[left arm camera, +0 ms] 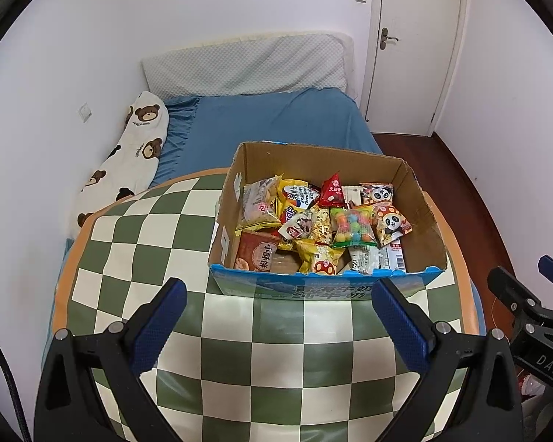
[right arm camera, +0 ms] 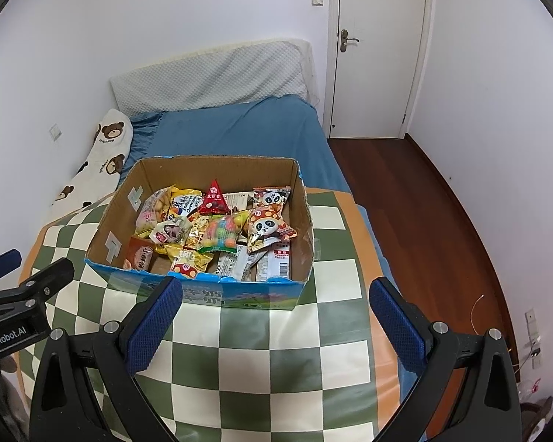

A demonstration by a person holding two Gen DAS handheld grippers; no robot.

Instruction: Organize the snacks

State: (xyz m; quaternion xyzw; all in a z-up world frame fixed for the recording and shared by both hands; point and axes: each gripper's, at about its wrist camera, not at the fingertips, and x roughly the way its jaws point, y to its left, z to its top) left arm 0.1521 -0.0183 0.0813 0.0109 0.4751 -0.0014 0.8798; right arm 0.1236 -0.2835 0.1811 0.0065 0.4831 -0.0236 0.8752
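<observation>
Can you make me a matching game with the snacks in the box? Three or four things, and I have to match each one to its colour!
Things:
1. triangle packet
2. candy ball bag
3. cardboard box
4. bedsheet

Colours:
A. brown inside
B. blue
C. red
D. clear, with many-coloured balls

Pairs: 1-C, 2-D, 3-A, 4-B

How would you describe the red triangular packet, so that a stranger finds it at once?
On the checkered table stands an open cardboard box full of snacks. Near its far wall, about mid-width, the red triangular packet stands with its tip up. It alone is red and pyramid-shaped; its neighbours are flat pouches.
</observation>
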